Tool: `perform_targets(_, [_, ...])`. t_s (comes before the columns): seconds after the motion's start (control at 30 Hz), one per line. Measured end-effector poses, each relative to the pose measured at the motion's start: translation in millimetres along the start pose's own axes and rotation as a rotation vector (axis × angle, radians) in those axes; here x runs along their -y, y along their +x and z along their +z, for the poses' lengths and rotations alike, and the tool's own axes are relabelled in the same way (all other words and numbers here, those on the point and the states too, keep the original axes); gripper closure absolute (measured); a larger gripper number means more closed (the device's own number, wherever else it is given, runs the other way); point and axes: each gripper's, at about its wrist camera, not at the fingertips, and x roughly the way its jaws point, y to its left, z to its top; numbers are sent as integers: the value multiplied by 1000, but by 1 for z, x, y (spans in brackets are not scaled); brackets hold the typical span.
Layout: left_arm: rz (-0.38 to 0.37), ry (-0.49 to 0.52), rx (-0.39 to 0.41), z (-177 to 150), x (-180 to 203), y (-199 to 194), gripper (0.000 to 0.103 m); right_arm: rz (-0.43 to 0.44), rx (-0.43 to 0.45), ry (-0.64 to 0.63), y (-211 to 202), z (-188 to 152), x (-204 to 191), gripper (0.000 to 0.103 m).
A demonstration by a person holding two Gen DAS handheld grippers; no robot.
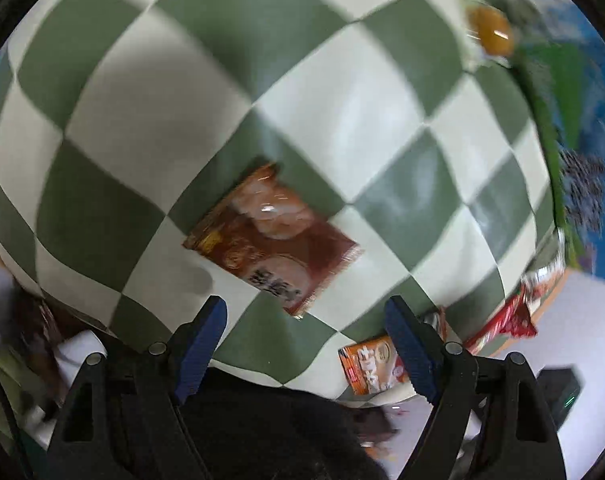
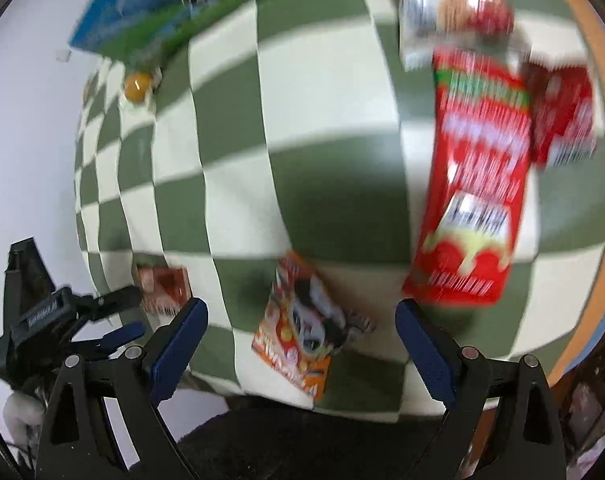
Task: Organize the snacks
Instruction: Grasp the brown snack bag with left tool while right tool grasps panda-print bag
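A: Are the grippers holding anything?
B: No. The left gripper [image 1: 304, 328] gapes above the brown snack packet [image 1: 272, 238] at frame centre; the right gripper [image 2: 300, 330] gapes over the orange snack packet [image 2: 302, 330] on the checkered table [image 2: 334, 184], lower centre

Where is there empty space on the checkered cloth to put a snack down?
The widest bare stretch is mid-cloth, between the yellow cup and the long red bag. More room lies beyond the brown packet. It is crowded round the red bag, red pouch and orange packet.
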Motion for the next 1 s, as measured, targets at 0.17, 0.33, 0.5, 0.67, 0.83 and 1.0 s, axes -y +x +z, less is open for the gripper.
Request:
perform_targets(0.17, [-15, -59, 36, 17, -4, 17, 25, 50, -110, 70, 41, -23, 2, 7])
perform_targets(0.33, [93, 148, 107, 34, 47, 24, 25, 21, -90, 83, 59, -31, -5, 29])
perform_targets(0.5, [243, 419, 137, 28, 102, 37, 25, -45, -37, 62, 64, -30, -19, 29])
perform_targets(0.67, [341, 572, 138, 8, 118, 49, 24, -181, 17, -31, 82, -28, -47, 29])
perform_targets(0.83, [377, 636, 118, -8, 115, 57, 24, -326, 99, -194, 89, -40, -72, 45])
perform_targets(1.0, [408, 696, 141, -16, 109, 63, 25, -380, 202, -227, 63, -38, -80, 46])
